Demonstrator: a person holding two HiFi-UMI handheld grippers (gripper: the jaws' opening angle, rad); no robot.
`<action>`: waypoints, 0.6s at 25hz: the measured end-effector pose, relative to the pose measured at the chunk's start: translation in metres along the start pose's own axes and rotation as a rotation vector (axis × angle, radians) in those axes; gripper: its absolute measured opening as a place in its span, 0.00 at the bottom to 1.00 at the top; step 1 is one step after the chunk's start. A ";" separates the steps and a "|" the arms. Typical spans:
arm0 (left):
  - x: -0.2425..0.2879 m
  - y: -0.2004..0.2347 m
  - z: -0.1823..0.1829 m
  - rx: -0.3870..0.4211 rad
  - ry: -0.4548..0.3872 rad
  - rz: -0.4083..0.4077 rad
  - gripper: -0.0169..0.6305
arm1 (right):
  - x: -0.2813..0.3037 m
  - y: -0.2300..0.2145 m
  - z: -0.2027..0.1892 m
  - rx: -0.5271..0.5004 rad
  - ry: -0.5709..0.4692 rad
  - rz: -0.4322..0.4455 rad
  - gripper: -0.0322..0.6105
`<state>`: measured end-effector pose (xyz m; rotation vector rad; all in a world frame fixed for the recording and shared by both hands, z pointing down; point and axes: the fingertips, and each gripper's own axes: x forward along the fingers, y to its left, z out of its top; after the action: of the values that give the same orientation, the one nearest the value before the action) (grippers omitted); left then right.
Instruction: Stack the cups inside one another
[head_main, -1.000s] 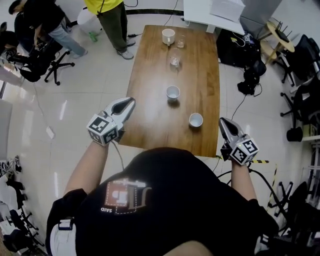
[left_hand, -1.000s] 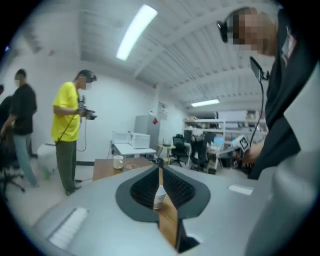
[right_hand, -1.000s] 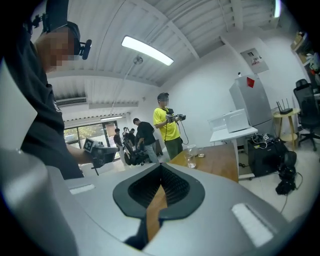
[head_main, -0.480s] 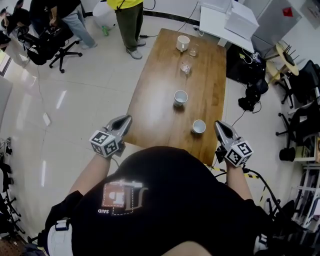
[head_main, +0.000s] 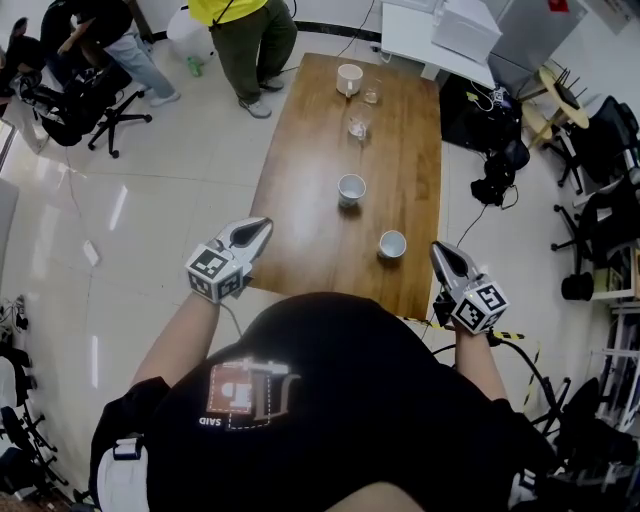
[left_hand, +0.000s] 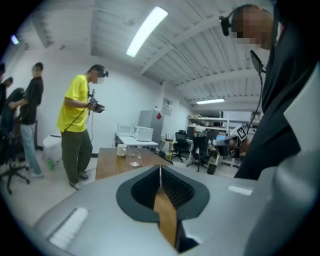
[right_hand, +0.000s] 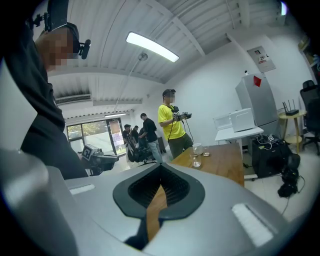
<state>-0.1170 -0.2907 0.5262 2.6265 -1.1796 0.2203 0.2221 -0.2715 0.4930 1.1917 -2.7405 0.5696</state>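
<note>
My left tool (head_main: 263, 227) dipped since before; it and right tool (head_main: 440, 249) both closed, empty. Risk: closed tips topple white cup (head_main: 392, 243) ahead of right tool on tabletop (head_main: 300, 200).

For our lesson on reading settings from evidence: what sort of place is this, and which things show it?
Probably a research lab or shared office workspace: rolling office chairs, a white desk, and cables trailing over the tiled floor beside the wooden table.

A long wooden table (head_main: 310, 230) stands on a glossy pale floor (head_main: 150, 200), a white desk (head_main: 405, 35) beyond it, black office chairs (head_main: 85, 100) around, fluorescent tubes (left_hand: 146, 31) on the white ceiling (left_hand: 210, 55).
</note>
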 end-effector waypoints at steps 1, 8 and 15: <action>0.012 -0.006 0.003 0.076 0.030 -0.038 0.04 | -0.005 -0.001 -0.002 0.003 -0.001 -0.010 0.07; 0.111 -0.051 -0.011 0.709 0.371 -0.353 0.20 | -0.050 -0.015 -0.018 0.044 -0.011 -0.108 0.07; 0.199 -0.056 -0.065 1.037 0.652 -0.518 0.27 | -0.109 -0.028 -0.041 0.095 -0.026 -0.233 0.07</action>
<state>0.0541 -0.3773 0.6267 3.0430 -0.0983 1.7899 0.3153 -0.1989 0.5132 1.5229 -2.5690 0.6658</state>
